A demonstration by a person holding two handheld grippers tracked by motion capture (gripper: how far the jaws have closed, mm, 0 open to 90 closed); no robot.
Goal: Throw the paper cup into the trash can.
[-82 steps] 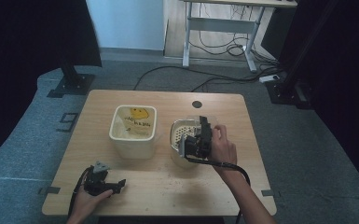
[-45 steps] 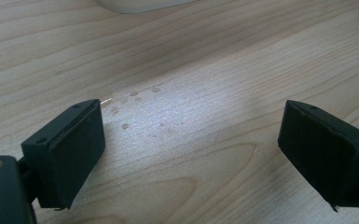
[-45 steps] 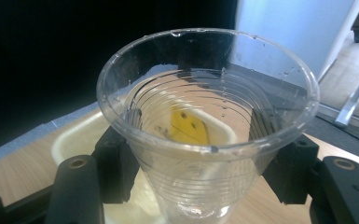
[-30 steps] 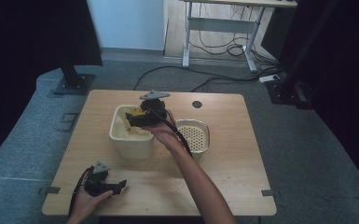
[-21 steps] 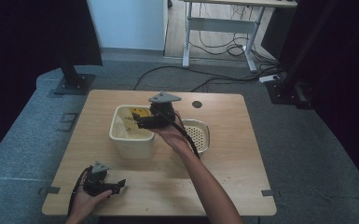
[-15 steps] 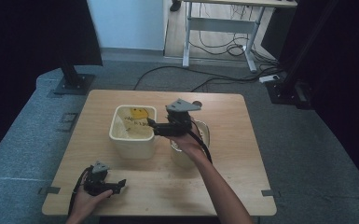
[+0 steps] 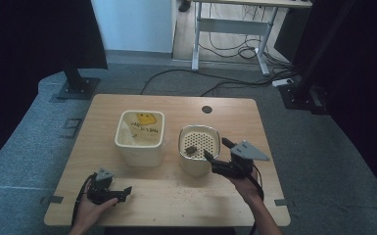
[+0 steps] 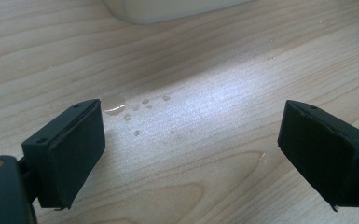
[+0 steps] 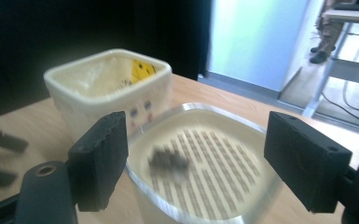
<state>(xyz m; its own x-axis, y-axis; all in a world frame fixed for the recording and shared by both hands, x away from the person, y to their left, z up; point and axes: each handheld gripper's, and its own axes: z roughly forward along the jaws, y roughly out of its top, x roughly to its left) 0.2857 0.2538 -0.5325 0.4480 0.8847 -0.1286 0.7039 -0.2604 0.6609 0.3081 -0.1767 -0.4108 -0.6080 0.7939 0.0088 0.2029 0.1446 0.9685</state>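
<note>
From the high view we saw a wooden desk (image 7: 171, 196) carrying two cream containers side by side: a square tub (image 7: 140, 138) with a yellow smiley printed on its inner wall, and just to its right a cup fitted with a perforated strainer insert (image 7: 199, 149). A small dark lump (image 7: 191, 150) lay on the strainer's holed floor, toward its left side. The right claw (image 7: 217, 157) hung at the strainer's right front corner, its grey three-cornered plate uppermost and its tips close to the rim; its jaws had just been closing, yet they stood apart with nothing between them. The left claw (image 7: 125, 193) lay low over the desk near the front left edge, well apart from both containers, held in the person's left hand (image 7: 90, 211). In the left gripper view we looked along two wide-spread black jaws at bare wood, where a few small water droplets (image 8: 133, 112) glistened, and the base of a pale container (image 8: 168, 9) crossed the top edge. In the right gripper view, which was somewhat blurred, the right claw (image 9: 196, 154) had its jaws parted on either side of the strainer (image 9: 205, 154), empty, with the dark lump (image 9: 169, 161) lying on the slotted floor and the square tub (image 9: 107, 88) just behind it to the left.
</note>
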